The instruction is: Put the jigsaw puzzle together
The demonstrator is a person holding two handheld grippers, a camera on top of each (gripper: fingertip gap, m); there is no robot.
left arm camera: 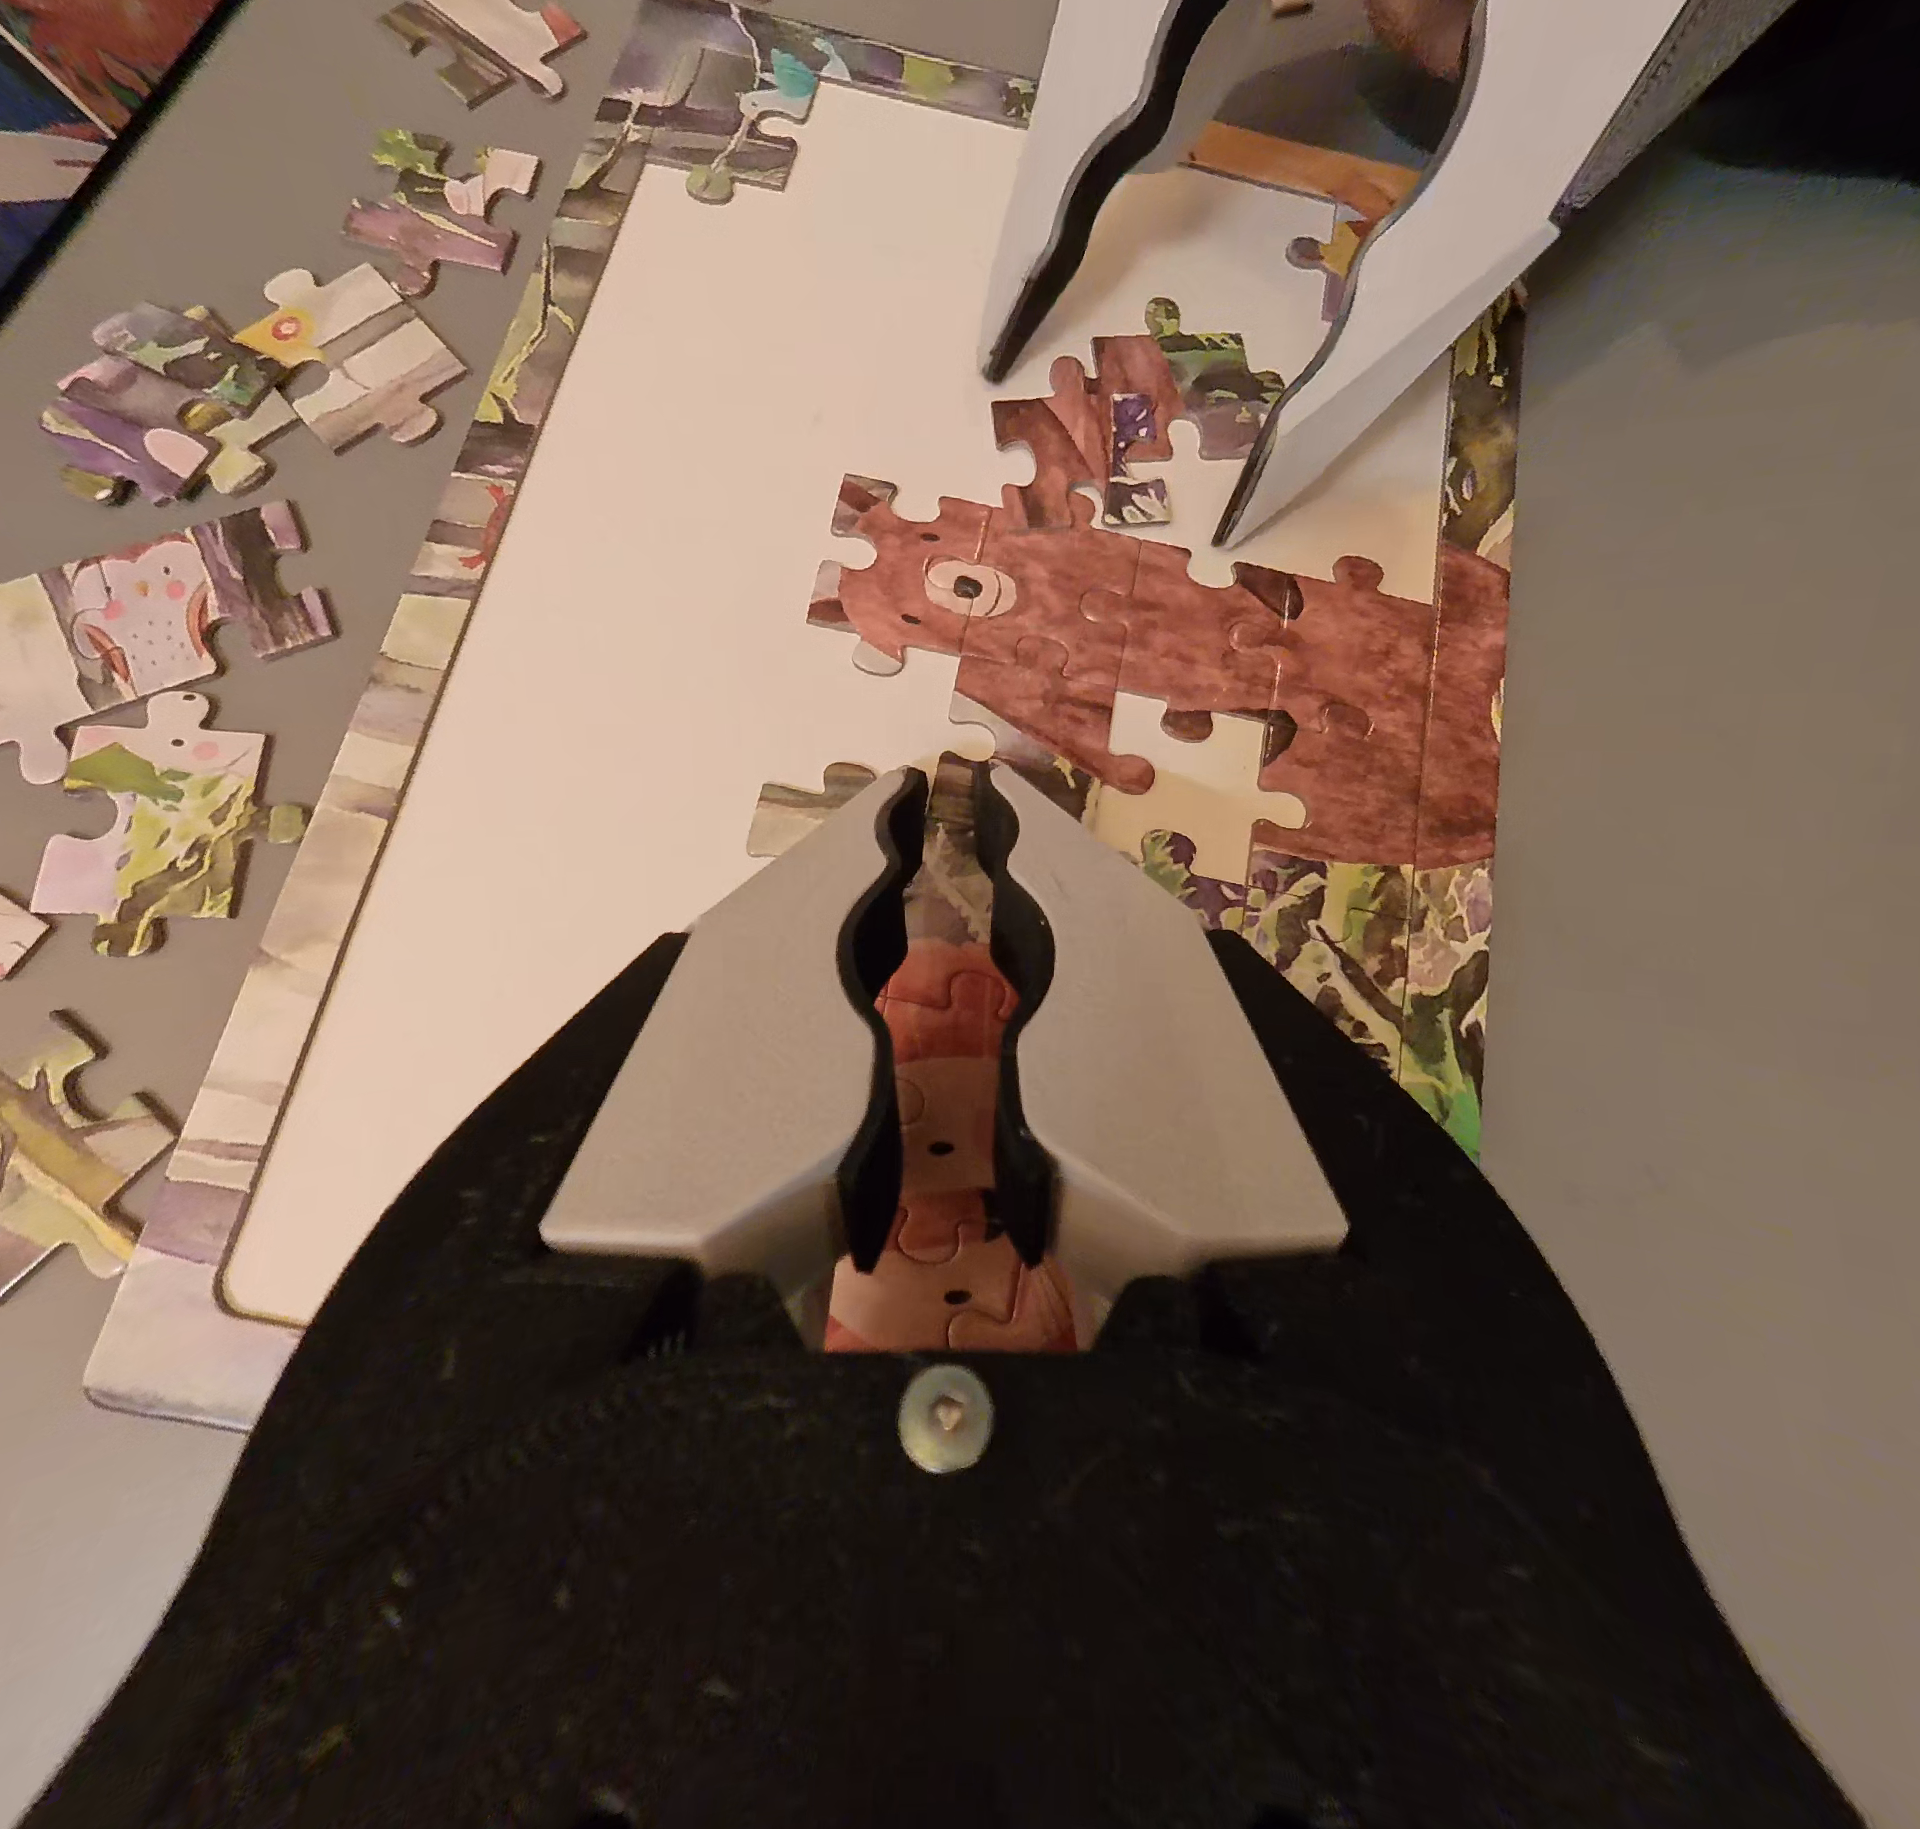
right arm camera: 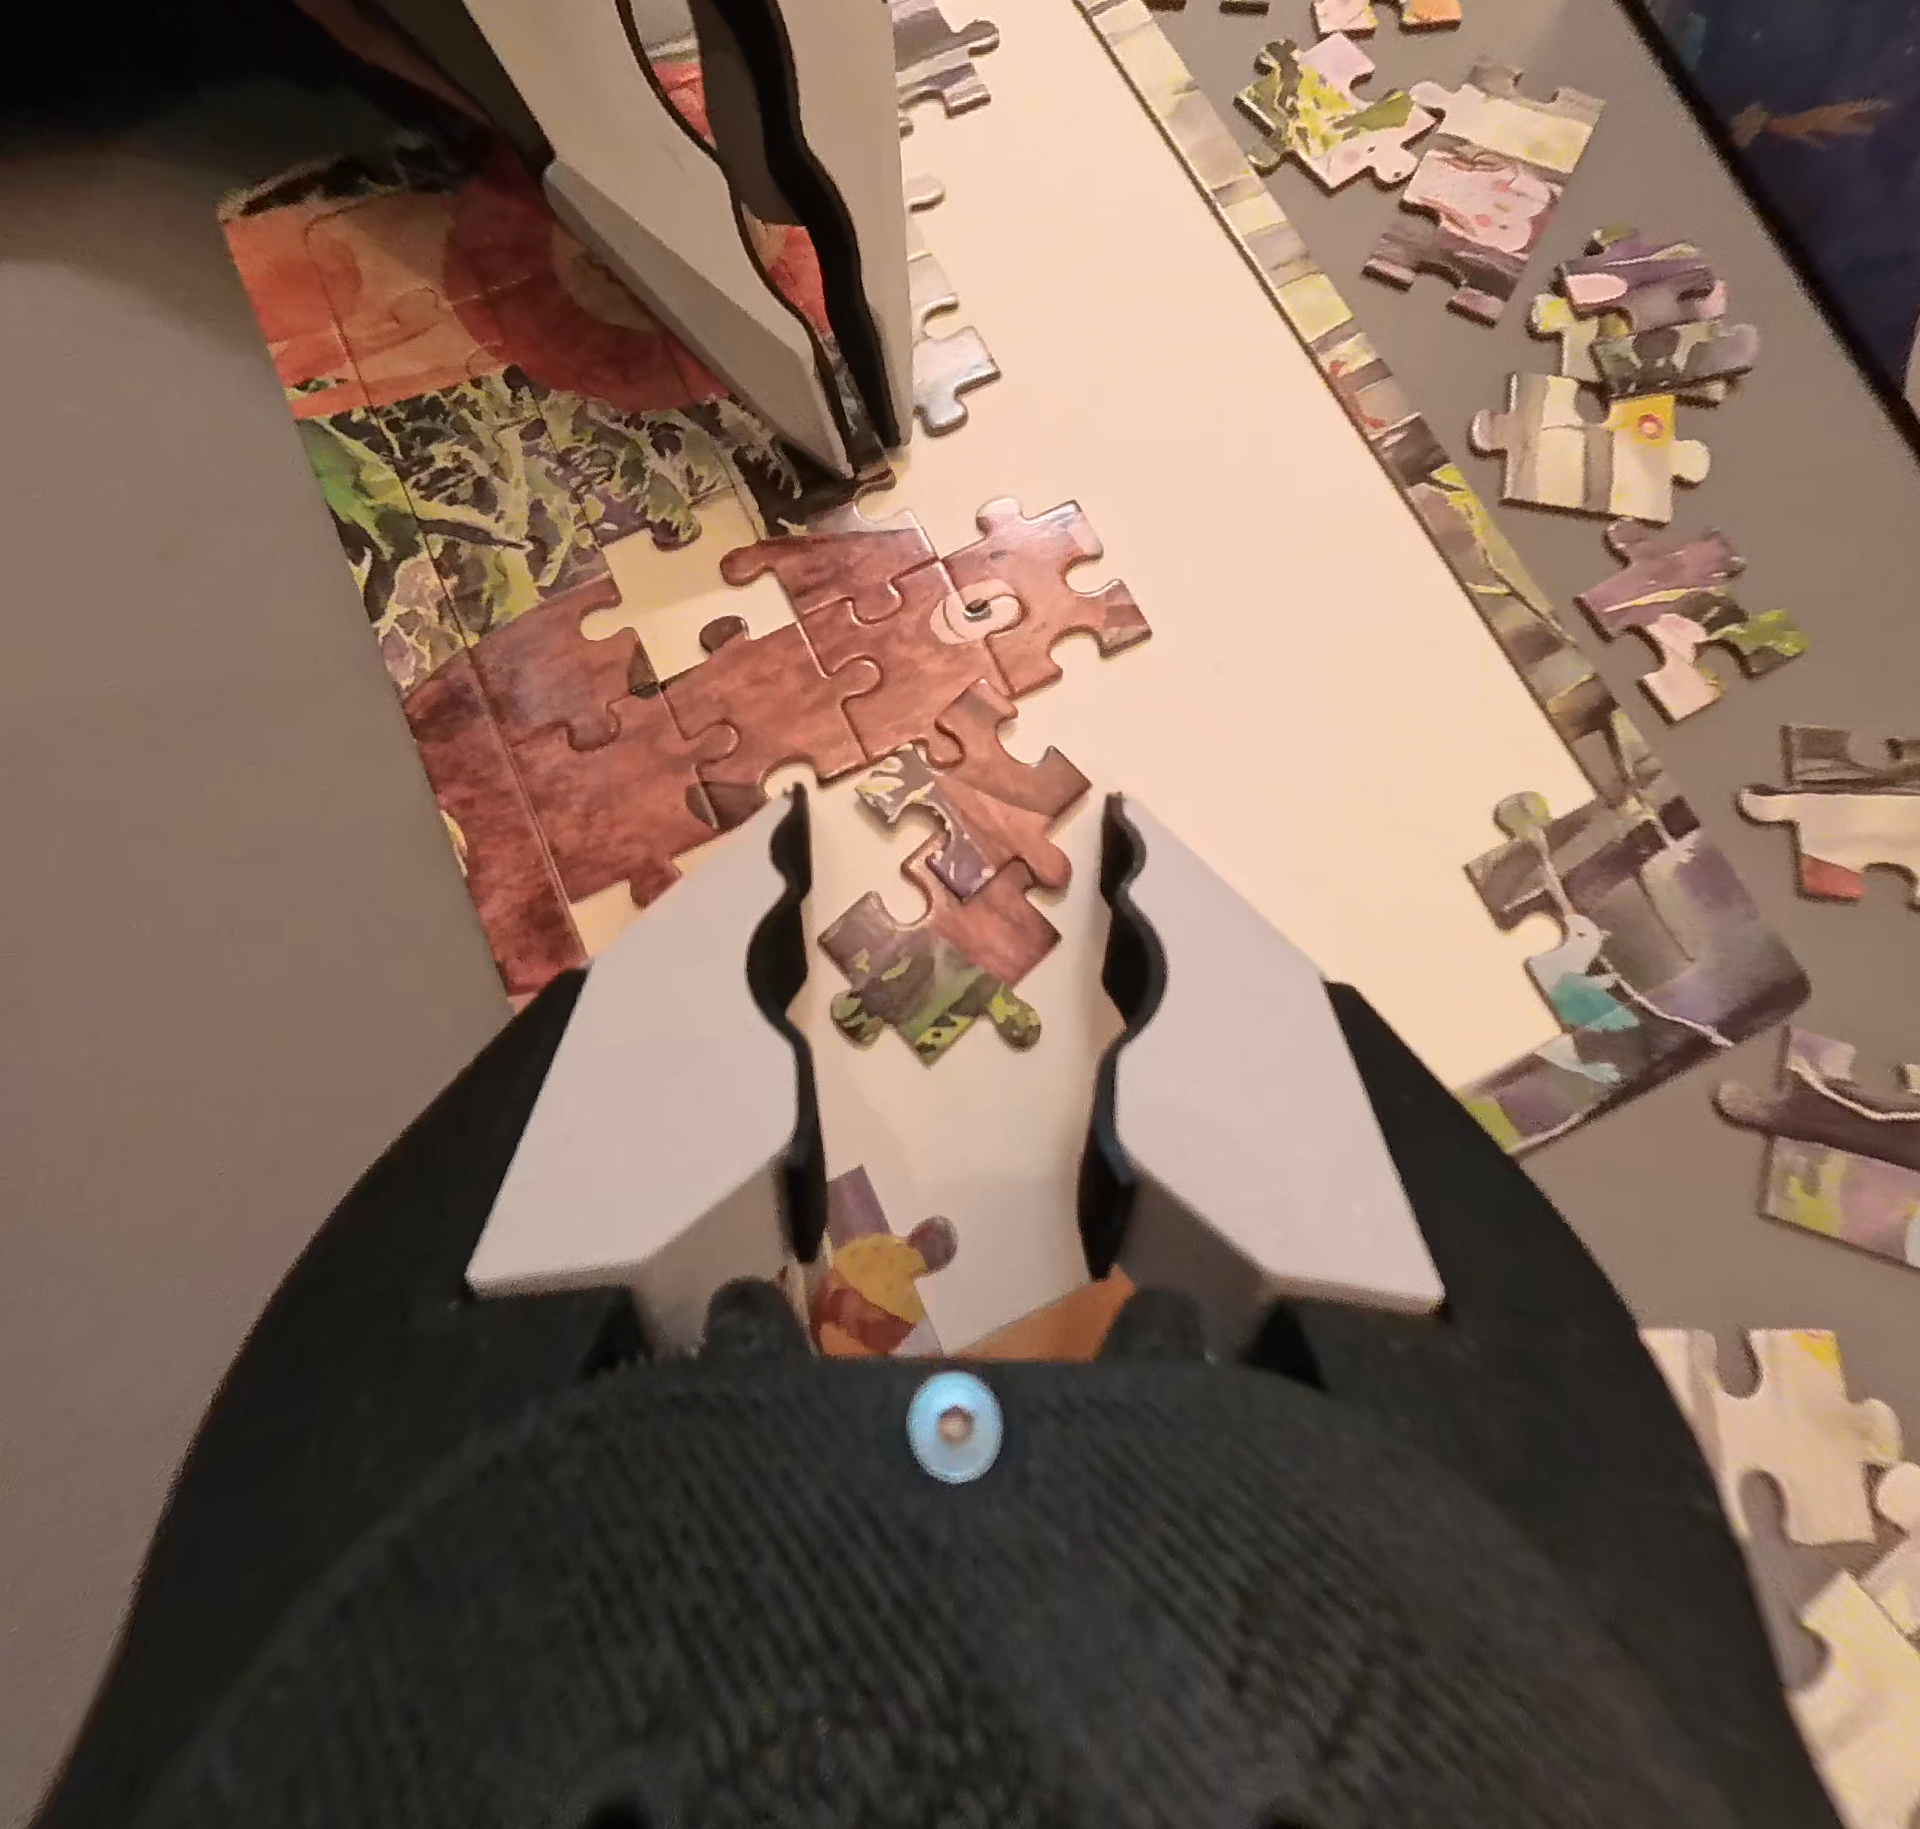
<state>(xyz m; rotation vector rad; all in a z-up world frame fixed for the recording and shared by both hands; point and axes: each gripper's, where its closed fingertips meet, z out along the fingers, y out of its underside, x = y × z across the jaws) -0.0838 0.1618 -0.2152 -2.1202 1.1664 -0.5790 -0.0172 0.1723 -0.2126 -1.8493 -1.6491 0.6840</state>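
The puzzle board (left arm camera: 675, 532) has a white base inside a printed border. A joined brown bear section (left arm camera: 1143, 636) lies along its right side, and also shows in the right wrist view (right arm camera: 831, 657). My left gripper (left arm camera: 956, 777) is shut and empty, its tips down on the joined pieces just below the bear; it shows the same way in the right wrist view (right arm camera: 868, 454). My right gripper (right arm camera: 945, 803) is open, straddling a small loose cluster of brown, purple and green pieces (right arm camera: 935, 948) on the board beside the bear. It also shows in the left wrist view (left arm camera: 1112, 449).
Several loose pieces (left arm camera: 208, 408) are scattered on the grey table beside the board; they also show in the right wrist view (right arm camera: 1621, 325). A dark picture box (left arm camera: 83, 13) sits at the table's far edge. A joined red and green area (right arm camera: 416, 345) fills the board's corner. My right fingertips sit around 8 cm from my left ones.
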